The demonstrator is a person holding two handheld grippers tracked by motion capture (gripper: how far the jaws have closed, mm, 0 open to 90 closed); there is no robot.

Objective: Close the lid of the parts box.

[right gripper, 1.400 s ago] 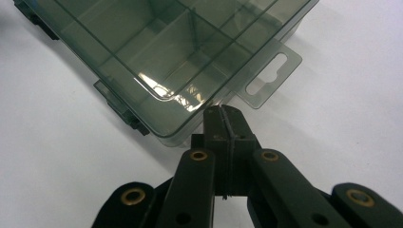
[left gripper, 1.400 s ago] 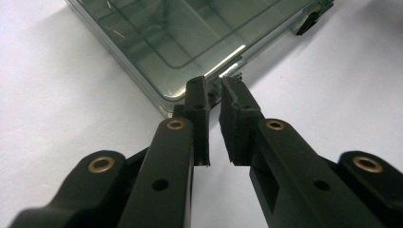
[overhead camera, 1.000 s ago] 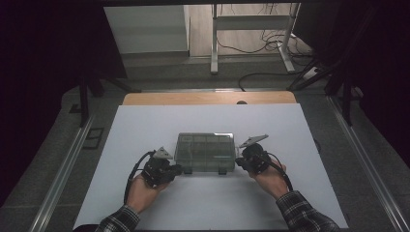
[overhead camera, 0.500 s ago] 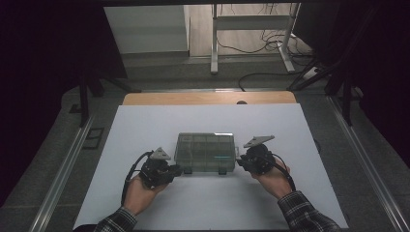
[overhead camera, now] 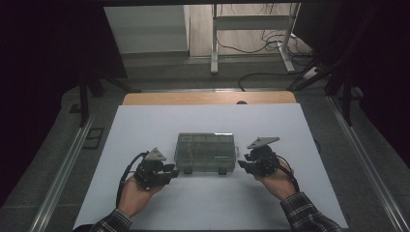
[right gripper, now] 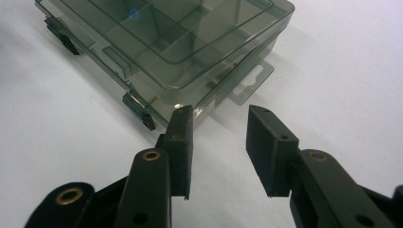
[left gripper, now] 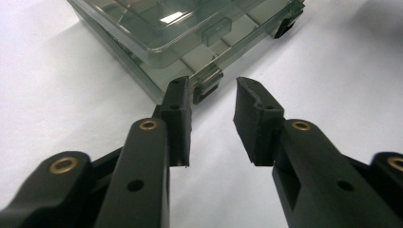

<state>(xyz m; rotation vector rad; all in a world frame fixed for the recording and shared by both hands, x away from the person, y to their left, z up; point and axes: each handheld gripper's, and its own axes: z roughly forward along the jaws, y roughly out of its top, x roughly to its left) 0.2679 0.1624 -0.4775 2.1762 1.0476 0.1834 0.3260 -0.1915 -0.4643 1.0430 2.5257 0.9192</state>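
We are looking at a clear compartment box (overhead camera: 206,152) that is lying shut near the middle of the white table (overhead camera: 145,125), between our two grippers. The left gripper (overhead camera: 170,170) is sitting just off the box's near left corner, and in the left gripper view (left gripper: 211,102) its jaws are standing apart with nothing between them, their tips just short of a dark latch (left gripper: 207,85) on the front wall. The right gripper (overhead camera: 243,165) is sitting just beside the near right corner; in the right gripper view (right gripper: 216,118) its jaws are also spreading around bare table, close to the corner and the hang tab (right gripper: 249,83). Both pairs of jaws have just been opening. Compared with a second ago, both grippers are standing slightly back from the box's ends, while the box is lying where it was.
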